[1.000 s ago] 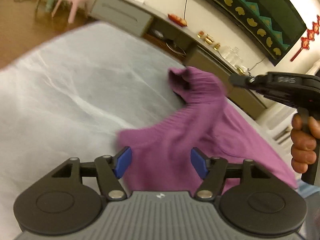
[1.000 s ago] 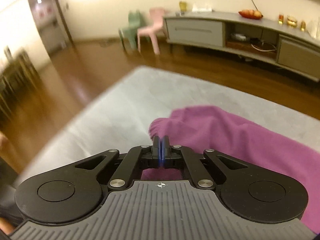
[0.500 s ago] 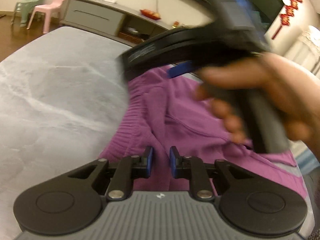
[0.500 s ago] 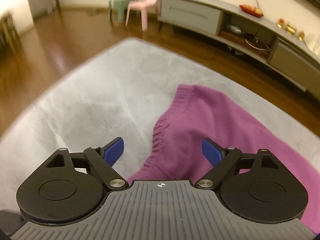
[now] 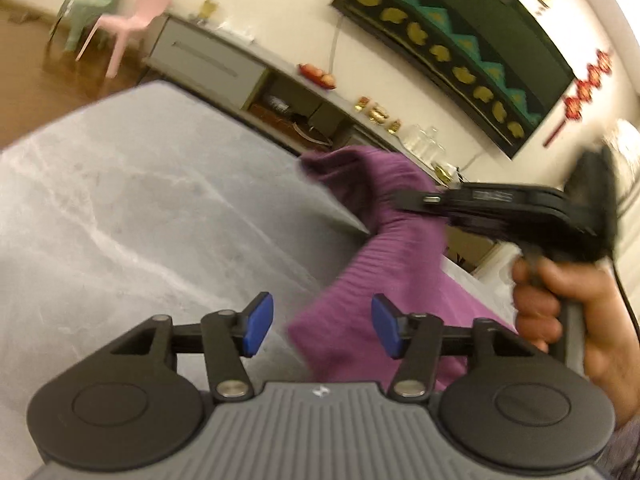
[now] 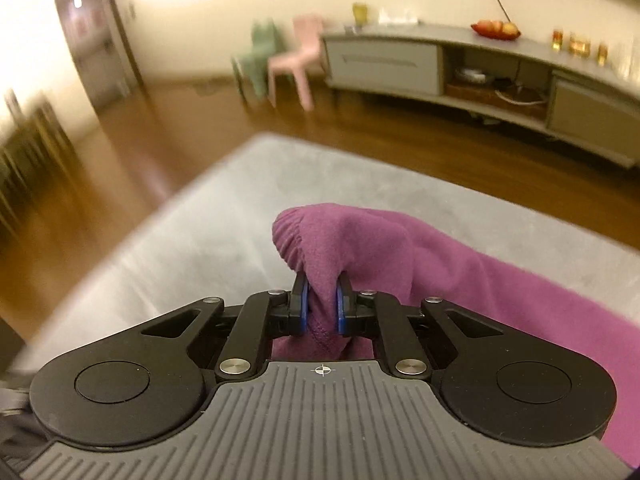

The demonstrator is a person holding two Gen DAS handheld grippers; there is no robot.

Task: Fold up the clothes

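Item: purple garment point(image 6: 460, 280), knit, with a ribbed, gathered cuff or hem. Location: on the grey tabletop point(image 5: 140, 208), toward its right side in the left wrist view, one end lifted clear of the surface while the rest trails down onto it.

Right claw point(image 6: 322, 310): jaws closing, blue pads nearly together with a fold of the purple garment pinched between them. The gathered edge stands up just beyond the fingertips. In the left wrist view this claw reaches in from the right, its tip buried in the raised cloth, and a hand point(image 5: 560, 300) grips its handle.

Left claw point(image 5: 318, 326): jaws opening, blue pads well apart. A lower corner of the purple garment lies in the gap, and neither pad presses on it.

Surroundings: wooden floor point(image 6: 160, 148) around the tabletop. Long grey sideboard point(image 6: 460, 68) against the far wall, carrying a red dish of fruit point(image 6: 496, 30) and small glass jars point(image 6: 576, 44). Pink chair point(image 6: 296, 60) and green chair point(image 6: 260, 56) side by side at the sideboard's left end. Dark screen point(image 5: 460, 48) edged with a green and yellow trim on the wall above. Both views show some motion blur.
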